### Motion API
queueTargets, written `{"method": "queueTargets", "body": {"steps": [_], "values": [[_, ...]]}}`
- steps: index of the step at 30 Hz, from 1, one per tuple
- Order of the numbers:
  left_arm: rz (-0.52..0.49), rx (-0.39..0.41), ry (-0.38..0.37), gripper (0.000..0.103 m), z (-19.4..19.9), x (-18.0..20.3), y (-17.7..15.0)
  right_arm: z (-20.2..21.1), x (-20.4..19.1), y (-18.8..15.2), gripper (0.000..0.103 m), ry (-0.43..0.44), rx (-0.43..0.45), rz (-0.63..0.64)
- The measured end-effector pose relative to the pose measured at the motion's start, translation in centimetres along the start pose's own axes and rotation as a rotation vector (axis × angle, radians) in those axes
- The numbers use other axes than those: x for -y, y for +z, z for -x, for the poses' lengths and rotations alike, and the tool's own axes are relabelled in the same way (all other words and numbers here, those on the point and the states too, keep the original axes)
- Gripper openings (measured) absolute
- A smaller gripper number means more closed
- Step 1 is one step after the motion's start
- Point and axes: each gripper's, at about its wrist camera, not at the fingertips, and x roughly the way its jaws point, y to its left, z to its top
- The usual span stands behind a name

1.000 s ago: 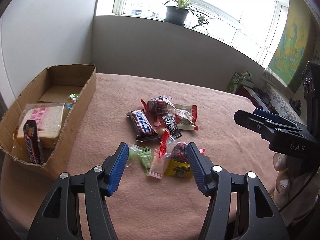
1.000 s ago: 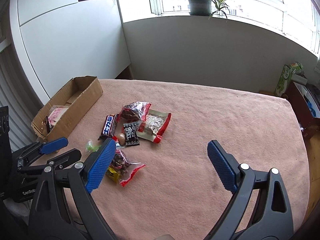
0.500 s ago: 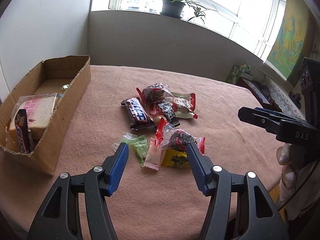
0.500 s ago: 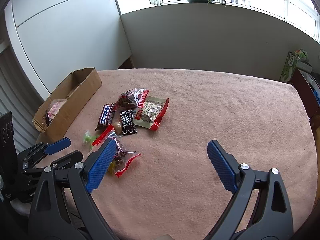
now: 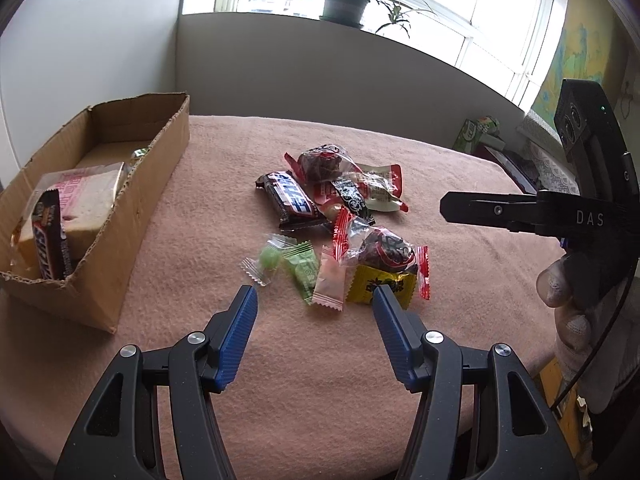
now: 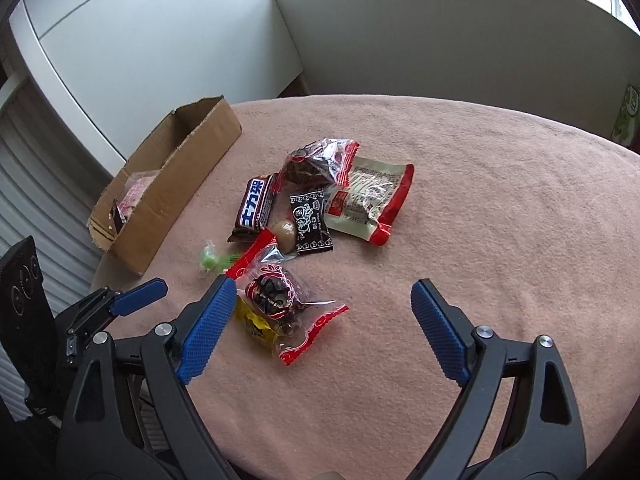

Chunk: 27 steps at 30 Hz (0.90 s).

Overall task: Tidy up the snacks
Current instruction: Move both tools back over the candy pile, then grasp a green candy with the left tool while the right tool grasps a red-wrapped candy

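A cardboard box (image 5: 160, 184) stands open, holding a wrapped sandwich (image 5: 92, 196) and a chocolate bar (image 5: 50, 240) propped on end. Right of the box, loose snacks lie clustered: a dark chocolate bar (image 5: 290, 198) nearest it, red-edged clear packets (image 5: 324, 162) beyond, then green (image 5: 304, 270), pink (image 5: 330, 282) and yellow (image 5: 370, 286) candies at the near side.

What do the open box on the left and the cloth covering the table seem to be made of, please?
The box looks like plain brown corrugated cardboard, matte, with ragged torn edges along its rim. The table cover seems a soft pink fabric, perhaps fleece or towelling: its surface is fuzzy and dull, without shine.
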Motion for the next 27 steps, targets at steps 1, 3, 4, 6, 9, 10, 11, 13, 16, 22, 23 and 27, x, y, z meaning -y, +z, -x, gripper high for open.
{"method": "queueTargets", "body": {"steps": [1,3,4,6,9,10,11,13,16,22,23,27], "values": [[0.002,-0.004,-0.002,0.06,0.0,-0.1,-0.1,-0.5,-0.3,0.1,0.084,0.002,-0.017,0.017],[0.002,-0.009,-0.011,0.06,-0.1,-0.2,0.0,-1.5,-1.0,0.2,0.081,-0.015,-0.046,0.055],[-0.003,-0.008,-0.009,0.06,-0.2,-0.2,0.0,-2.0,-1.3,0.2,0.081,-0.031,-0.059,0.075],[-0.007,-0.008,-0.008,0.059,-0.3,-0.2,0.0,-2.9,-1.6,0.2,0.08,-0.058,-0.078,0.109],[-0.009,-0.013,-0.001,0.057,-1.0,-0.3,0.2,-3.4,-1.8,0.3,0.08,-0.042,-0.09,0.131],[-0.008,-0.012,0.002,0.057,-1.2,-0.4,0.3,-3.4,-1.8,0.2,0.08,-0.042,-0.085,0.139],[-0.008,-0.01,0.005,0.056,-1.4,-0.4,0.5,-3.5,-1.8,0.2,0.08,-0.036,-0.085,0.143],[-0.015,-0.002,0.019,0.054,-1.6,-0.5,0.8,-3.7,-1.9,0.1,0.08,-0.016,-0.096,0.157],[-0.027,0.008,0.043,0.052,-2.0,-0.6,1.2,-4.4,-2.4,-0.2,0.073,-0.006,-0.117,0.185],[-0.018,-0.007,0.063,0.036,-3.1,-1.4,1.8,-5.0,-1.7,0.0,0.057,0.012,-0.13,0.176],[-0.014,-0.01,0.071,0.036,-3.3,-1.5,1.9,-4.9,-1.4,-0.1,0.055,0.016,-0.13,0.171],[-0.019,-0.025,0.072,0.035,-3.7,-1.7,2.1,-4.4,-0.3,-0.2,0.043,0.03,-0.123,0.142]]}}
